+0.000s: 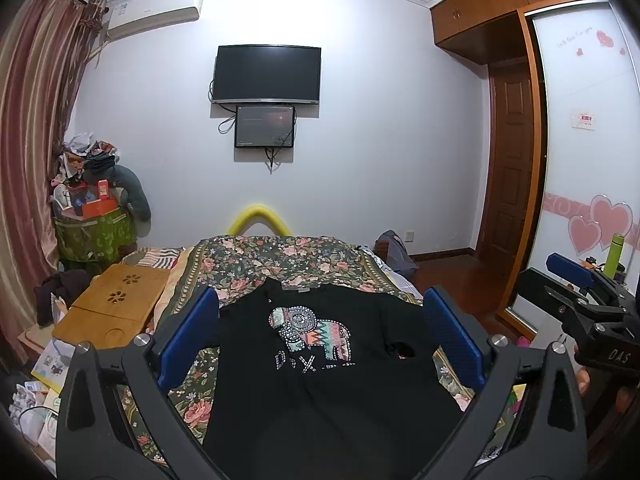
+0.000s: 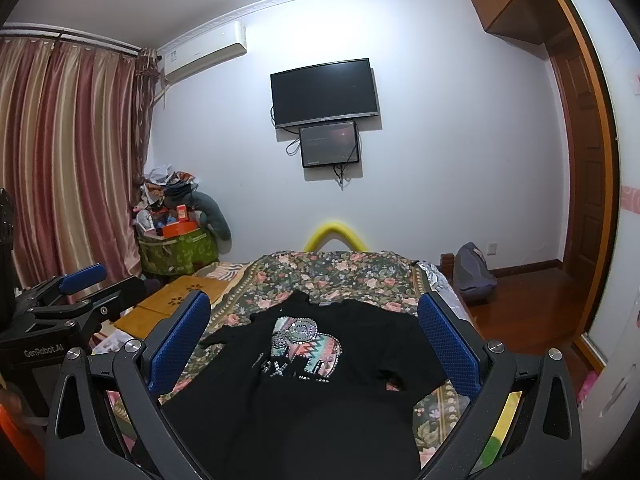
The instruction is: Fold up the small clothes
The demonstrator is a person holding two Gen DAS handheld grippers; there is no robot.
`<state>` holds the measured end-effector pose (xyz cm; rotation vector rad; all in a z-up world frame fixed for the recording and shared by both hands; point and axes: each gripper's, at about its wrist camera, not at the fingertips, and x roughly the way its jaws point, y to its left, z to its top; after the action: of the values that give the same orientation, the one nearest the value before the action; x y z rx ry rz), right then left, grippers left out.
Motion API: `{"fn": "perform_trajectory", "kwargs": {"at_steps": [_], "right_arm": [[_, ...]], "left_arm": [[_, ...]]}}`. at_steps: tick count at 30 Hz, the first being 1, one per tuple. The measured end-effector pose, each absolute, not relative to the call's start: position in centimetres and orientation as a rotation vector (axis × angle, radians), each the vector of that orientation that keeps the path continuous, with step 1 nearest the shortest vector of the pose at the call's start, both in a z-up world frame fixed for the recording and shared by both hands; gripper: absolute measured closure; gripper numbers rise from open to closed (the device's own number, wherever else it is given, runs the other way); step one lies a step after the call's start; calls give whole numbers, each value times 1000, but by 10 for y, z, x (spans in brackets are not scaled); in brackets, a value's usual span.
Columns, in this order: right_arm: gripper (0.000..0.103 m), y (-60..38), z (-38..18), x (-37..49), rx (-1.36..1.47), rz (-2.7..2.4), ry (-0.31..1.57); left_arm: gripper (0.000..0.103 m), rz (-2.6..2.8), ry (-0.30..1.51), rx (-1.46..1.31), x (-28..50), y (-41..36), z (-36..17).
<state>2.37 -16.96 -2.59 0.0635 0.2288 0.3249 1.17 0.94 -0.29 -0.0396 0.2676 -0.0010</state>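
Observation:
A small black T-shirt (image 1: 320, 380) with a beaded elephant print lies spread flat, front up, on the floral bedspread (image 1: 280, 260); it also shows in the right wrist view (image 2: 304, 392). Its collar points away from me. My left gripper (image 1: 320, 340) is open and empty, held above the shirt's near part, blue pads wide apart. My right gripper (image 2: 316, 344) is open and empty too, also above the shirt. In the left wrist view the right gripper (image 1: 576, 284) appears at the right edge, off the bed's side.
A wooden lap tray (image 1: 112, 308) lies left of the shirt on the bed, with papers (image 1: 40, 392) nearer. A green bag heaped with clutter (image 1: 92, 224) stands in the far left corner. A backpack (image 2: 474, 272) sits on the floor at right, near the wardrobe (image 1: 580, 140).

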Motion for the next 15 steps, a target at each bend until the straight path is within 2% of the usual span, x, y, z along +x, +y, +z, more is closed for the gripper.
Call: {"fn": "perform_trajectory", "kwargs": {"at_steps": [15], "right_arm": [[0, -170, -23, 23, 65, 316, 226]], "left_arm": [[0, -2, 265, -39, 14, 7, -2]]}}
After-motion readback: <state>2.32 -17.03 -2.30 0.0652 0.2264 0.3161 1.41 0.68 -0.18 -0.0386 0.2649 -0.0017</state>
